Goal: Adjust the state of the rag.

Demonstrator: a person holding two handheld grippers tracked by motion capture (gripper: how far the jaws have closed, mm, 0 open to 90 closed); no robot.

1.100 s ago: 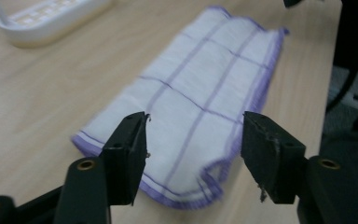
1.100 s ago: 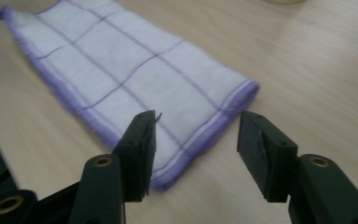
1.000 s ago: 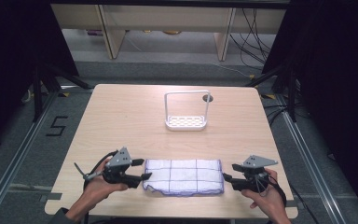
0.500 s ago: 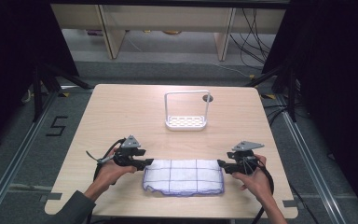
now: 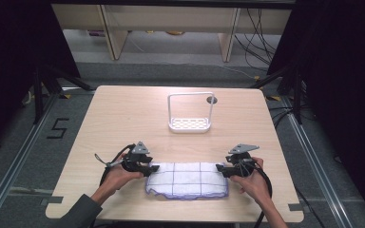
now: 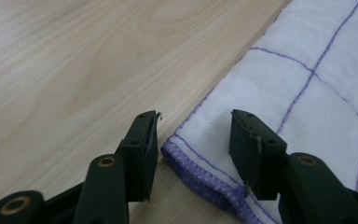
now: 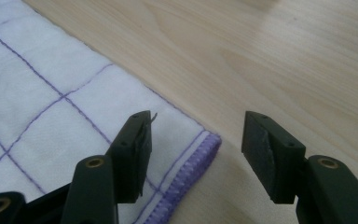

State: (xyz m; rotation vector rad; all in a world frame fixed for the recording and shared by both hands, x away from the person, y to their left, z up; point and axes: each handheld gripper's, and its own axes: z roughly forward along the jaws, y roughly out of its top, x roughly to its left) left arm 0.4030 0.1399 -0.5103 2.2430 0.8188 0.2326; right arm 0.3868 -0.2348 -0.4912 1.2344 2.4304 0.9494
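White woven cloth (image 5: 187, 180), gridded with thin purple stitching and bound in a purple overlocked hem, lies folded flat near the front edge of the light wood counter (image 5: 123, 114), between the 2 hands. A white wire rack (image 5: 190, 114) stands well apart from it, toward the far side of the counter.

Left hand-held gripper (image 5: 148, 168): at the cloth's left end, partly open. Its jaws have just been closing. In the left gripper view the hemmed corner (image 6: 191, 158) sits between the 2 black jaws, but the pads do not press on it; one jaw stands over bare wood just beside the hem, the other over the fabric. Nothing is held.

Right hand-held gripper (image 5: 221, 170): at the cloth's right end, partly open, holding nothing. In the right gripper view the right corner (image 7: 200, 144) lies between the jaws, one over the fabric, the other over bare wood.

Handling assessment: the cloth looks light, soft and limp, with no stiffness of its own. It will likely sag and unfold if lifted from 1 point, and a thin single layer could slip from the pads. It is not fragile. The thick hemmed corners appear the soundest places to take hold, pinching all folded layers together, 1 corner per hand, so both ends rise evenly.
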